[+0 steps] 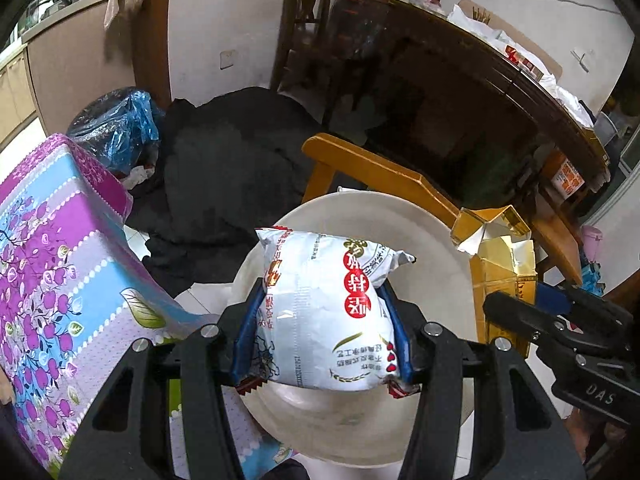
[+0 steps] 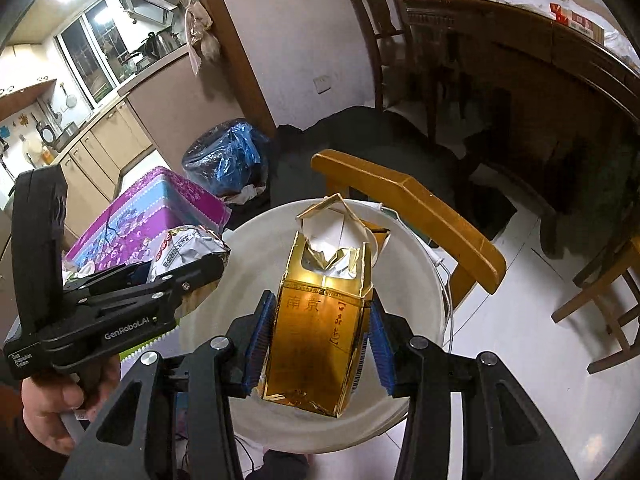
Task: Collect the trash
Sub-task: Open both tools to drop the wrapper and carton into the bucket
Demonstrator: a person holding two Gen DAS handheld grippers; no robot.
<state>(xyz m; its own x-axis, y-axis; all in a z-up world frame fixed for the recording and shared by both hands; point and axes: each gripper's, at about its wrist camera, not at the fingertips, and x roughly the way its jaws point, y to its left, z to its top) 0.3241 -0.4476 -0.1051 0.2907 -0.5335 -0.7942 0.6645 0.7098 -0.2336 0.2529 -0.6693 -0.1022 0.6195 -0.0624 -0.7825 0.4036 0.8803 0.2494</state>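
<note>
My left gripper (image 1: 322,292) is shut on a white snack bag (image 1: 324,312) with red print, held above a round white bin lid (image 1: 436,272). My right gripper (image 2: 320,312) is shut on a torn gold cigarette box (image 2: 320,320), held over the same white lid (image 2: 256,256). In the left wrist view the gold box (image 1: 500,260) and the right gripper (image 1: 532,312) show at the right. In the right wrist view the left gripper (image 2: 160,276) with the snack bag (image 2: 188,248) shows at the left.
A purple and blue flowered box (image 1: 60,264) stands at the left. A bin lined with a blue bag (image 1: 120,132) sits behind it, next to a black cloth heap (image 1: 232,168). A yellow wooden chair (image 2: 420,208) and a dark table (image 2: 540,80) are at the right.
</note>
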